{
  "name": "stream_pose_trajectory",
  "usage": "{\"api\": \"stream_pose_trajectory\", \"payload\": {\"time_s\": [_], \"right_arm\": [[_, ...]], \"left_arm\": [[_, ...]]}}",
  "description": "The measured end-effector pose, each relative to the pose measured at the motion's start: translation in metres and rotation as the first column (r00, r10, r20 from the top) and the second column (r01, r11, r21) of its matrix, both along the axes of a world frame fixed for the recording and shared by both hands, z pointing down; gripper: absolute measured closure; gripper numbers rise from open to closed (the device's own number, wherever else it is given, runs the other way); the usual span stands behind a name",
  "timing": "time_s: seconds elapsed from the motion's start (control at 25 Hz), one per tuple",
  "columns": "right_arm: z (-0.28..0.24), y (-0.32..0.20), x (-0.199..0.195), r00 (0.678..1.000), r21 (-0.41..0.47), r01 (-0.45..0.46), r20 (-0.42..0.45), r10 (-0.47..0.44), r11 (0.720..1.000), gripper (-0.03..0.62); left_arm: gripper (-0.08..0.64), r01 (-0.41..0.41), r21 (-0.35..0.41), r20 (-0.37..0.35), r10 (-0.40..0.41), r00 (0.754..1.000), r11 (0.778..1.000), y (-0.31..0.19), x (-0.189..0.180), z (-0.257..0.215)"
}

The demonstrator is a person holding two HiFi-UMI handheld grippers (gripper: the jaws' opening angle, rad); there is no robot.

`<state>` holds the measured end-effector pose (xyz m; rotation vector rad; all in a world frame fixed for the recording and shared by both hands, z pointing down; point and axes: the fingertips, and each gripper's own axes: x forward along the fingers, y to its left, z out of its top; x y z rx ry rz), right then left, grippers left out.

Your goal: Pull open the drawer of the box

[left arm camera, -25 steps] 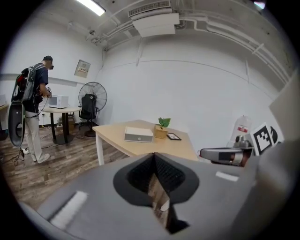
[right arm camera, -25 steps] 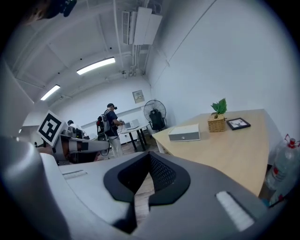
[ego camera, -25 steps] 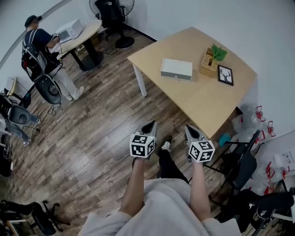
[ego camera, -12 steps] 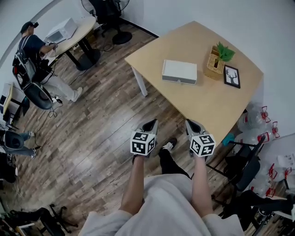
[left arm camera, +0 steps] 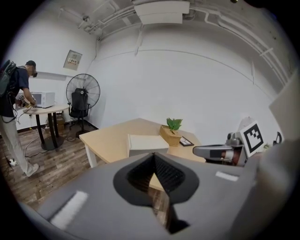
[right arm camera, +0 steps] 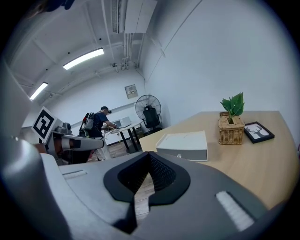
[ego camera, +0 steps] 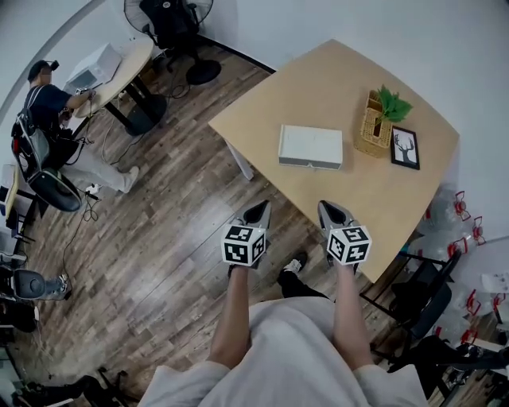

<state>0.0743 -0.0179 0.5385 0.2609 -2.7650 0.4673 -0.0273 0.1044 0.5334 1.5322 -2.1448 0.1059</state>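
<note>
A flat white box [ego camera: 310, 147] lies on the light wooden table [ego camera: 270, 103], its drawer front with a small knob [right arm camera: 178, 156] shut. Both grippers hang over the floor short of the table's near edge. The left gripper [ego camera: 256, 213] is shut and empty, level with the table's left part. To its right, the right gripper [ego camera: 332, 212] is shut too and holds nothing. In the left gripper view the box [left arm camera: 147, 143] lies beyond the closed jaws of the left gripper [left arm camera: 157, 180]. The right gripper view puts the box [right arm camera: 183, 145] just past the right gripper [right arm camera: 143, 187].
A wicker basket with a plant [ego camera: 374, 127] and a framed deer picture [ego camera: 406, 148] stand right of the box. A black chair [ego camera: 421, 290] sits by the table's right corner. Far left, a person [ego camera: 44, 99] stands at a round desk [ego camera: 131, 67]; a fan [ego camera: 171, 16] stands behind it.
The view has shifted toward the table, so the box and table sit nearer and lower in the head view. Both grippers stay shut, side by side.
</note>
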Motion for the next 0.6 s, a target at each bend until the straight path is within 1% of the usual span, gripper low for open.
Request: {"api": "stream_pose_trajectory", "payload": {"time_s": [0.24,0.36,0.48,0.6], "right_arm": [[0.012,-0.037,-0.041,0.999,-0.014,-0.030,-0.013,0.030,0.999,0.590],[0.017,-0.050,-0.062,0.999,-0.008,-0.031,-0.019,0.031,0.999,0.591],[0.021,-0.059,-0.078,0.999,-0.001,-0.027,-0.027,0.027,1.000,0.590],[0.030,-0.065,-0.083,0.998,-0.008,-0.032,-0.046,0.032,0.999,0.591]], "left_arm": [[0.508,-0.051,-0.008,0.015,0.051,0.999,0.999,-0.060,-0.045,0.002],[0.508,-0.075,-0.009,0.028,0.075,0.997,0.997,-0.086,-0.069,0.000],[0.508,-0.077,-0.009,0.024,0.078,0.997,0.997,-0.102,-0.091,0.003],[0.508,-0.076,-0.020,0.002,0.076,0.997,0.997,-0.110,-0.104,0.013]]}}
